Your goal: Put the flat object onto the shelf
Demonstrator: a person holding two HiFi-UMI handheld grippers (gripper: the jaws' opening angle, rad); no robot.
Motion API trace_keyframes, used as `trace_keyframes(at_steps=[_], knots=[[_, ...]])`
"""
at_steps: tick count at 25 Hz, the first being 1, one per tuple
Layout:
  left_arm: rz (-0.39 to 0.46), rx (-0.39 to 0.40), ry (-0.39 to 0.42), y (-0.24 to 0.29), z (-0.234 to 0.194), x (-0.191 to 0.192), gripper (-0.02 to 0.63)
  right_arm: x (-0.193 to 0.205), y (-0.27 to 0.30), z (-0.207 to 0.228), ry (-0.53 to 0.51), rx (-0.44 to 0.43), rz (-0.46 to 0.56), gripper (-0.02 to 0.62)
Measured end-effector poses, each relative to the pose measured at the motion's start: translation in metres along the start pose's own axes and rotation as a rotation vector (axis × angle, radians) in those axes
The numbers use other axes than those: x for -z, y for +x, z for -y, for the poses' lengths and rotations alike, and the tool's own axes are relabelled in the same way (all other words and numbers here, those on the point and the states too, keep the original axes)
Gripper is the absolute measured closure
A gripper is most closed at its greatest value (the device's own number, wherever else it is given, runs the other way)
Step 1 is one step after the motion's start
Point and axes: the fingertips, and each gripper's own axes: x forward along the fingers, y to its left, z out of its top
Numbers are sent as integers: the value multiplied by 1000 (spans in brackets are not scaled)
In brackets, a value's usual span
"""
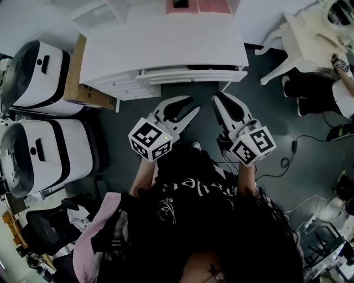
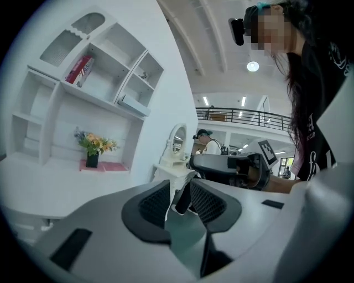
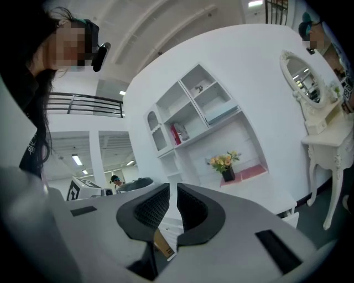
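A white desk (image 1: 166,50) carries a white shelf unit (image 2: 83,94) (image 3: 188,110) with several compartments. On the desk top a flat pink object (image 2: 105,166) (image 3: 253,172) (image 1: 213,6) lies beside a vase of flowers (image 2: 93,148). A red book (image 2: 80,69) leans in an upper compartment, and a flat pale book (image 2: 133,105) lies in another. My left gripper (image 1: 185,110) (image 2: 178,194) hangs in front of the desk with its jaws apart and nothing between them. To its right, my right gripper (image 1: 221,102) (image 3: 173,202) is shut and empty.
Two white rounded machines (image 1: 44,72) (image 1: 44,155) and a cardboard box (image 1: 83,83) stand left of the desk. A white dressing table with an oval mirror (image 1: 310,38) (image 3: 310,83) stands at the right, with a person (image 1: 321,88) beside it. Cables (image 1: 293,160) lie on the dark floor.
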Motion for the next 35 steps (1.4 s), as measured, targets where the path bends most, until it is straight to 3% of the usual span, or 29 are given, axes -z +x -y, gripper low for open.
trace_keyframes(at_steps=[6,14,35], knots=[[-6,-62,-5,-24,15,7,538,19,-15,-26,23,-47,-19,522],[2,-72,-8,-47,20,6,578,28,-11,-52,-45,-62,-52,522],[-9,-48,-21,-87,-15,2,591,45,29,-75,-85,-13,-101,529]])
